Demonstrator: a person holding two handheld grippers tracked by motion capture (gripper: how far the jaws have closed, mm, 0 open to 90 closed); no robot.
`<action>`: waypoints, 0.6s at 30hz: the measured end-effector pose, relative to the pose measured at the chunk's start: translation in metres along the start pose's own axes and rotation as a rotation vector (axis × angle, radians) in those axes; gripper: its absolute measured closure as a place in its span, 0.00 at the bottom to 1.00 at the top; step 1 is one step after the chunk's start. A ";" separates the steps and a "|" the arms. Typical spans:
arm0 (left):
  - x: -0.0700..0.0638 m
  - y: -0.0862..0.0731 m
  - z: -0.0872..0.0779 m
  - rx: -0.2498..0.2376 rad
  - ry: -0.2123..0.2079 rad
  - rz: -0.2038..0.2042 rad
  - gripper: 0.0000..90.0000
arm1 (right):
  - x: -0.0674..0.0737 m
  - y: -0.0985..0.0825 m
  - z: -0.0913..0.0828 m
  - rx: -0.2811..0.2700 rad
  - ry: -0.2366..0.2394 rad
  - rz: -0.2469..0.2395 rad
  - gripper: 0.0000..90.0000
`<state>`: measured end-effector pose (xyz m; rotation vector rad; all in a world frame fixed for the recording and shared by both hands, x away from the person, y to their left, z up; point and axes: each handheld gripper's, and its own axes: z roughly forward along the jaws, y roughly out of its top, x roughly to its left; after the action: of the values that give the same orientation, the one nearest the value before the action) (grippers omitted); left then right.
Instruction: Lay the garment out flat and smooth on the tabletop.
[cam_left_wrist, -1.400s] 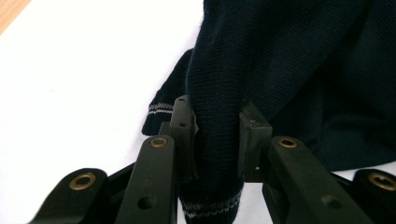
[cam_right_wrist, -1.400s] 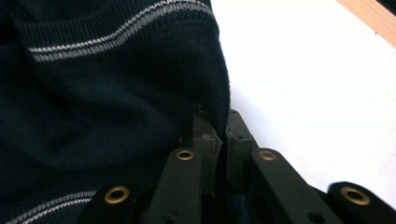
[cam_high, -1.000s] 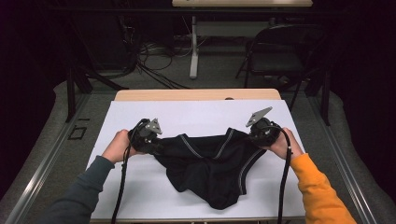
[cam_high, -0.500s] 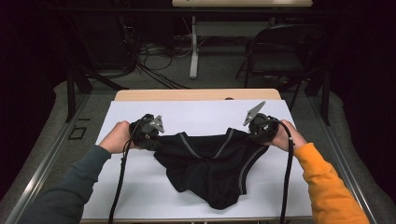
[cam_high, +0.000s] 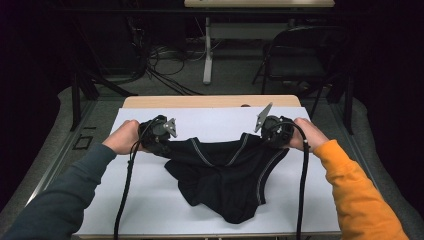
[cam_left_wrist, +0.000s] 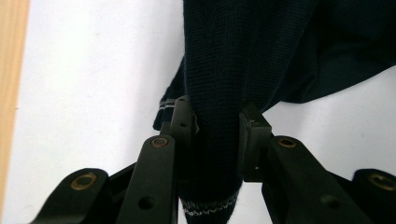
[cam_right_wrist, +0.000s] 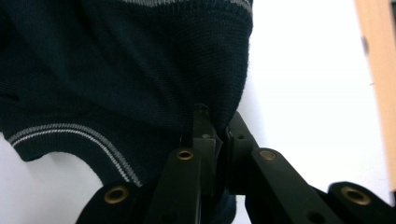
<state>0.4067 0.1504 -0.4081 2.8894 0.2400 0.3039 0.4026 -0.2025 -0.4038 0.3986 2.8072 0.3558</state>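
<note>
1. The left hand-held gripper (cam_high: 167, 142) is clamped on a thick bunched fold of a dark knit garment (cam_high: 225, 172); in the left gripper view the fabric (cam_left_wrist: 219, 84) fills the gap between both pads.
2. The right hand-held gripper (cam_high: 267, 135) pinches a thinner fold of the same garment, its jaws nearly together with the knit (cam_right_wrist: 140, 70) caught between the tips.
3. The garment, navy or black with pale striped trim, hangs stretched between the two grippers, its upper edge held above the counter (cam_high: 150, 200) while the lower part sags and lies on the white surface.
4. What kind of garment it is can hardly be told from above; the ribbed, striped edges suggest a sweater or vest.
5. A person's left hand (cam_high: 122, 137), in a grey-green sleeve, and right hand (cam_high: 310, 135), in an orange sleeve, hold the grippers, a black cable trailing from each towards the near edge.
6. Beyond the white sheet, a strip of bare wood marks the counter's far edge; a dark folding chair (cam_high: 300, 55) stands behind on the floor.
</note>
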 end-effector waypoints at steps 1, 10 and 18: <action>0.000 0.001 -0.002 0.005 0.002 0.003 0.81 | -0.001 0.002 -0.003 0.005 0.000 -0.013 0.96; 0.007 0.005 -0.019 0.033 0.035 0.028 0.81 | -0.006 0.019 -0.024 0.033 -0.048 -0.072 0.96; 0.014 0.011 -0.044 0.044 0.078 0.045 0.81 | -0.016 0.030 -0.048 0.045 -0.122 -0.085 0.96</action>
<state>0.4116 0.1513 -0.3607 2.9326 0.1976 0.4253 0.4096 -0.1887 -0.3472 0.2990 2.7064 0.2420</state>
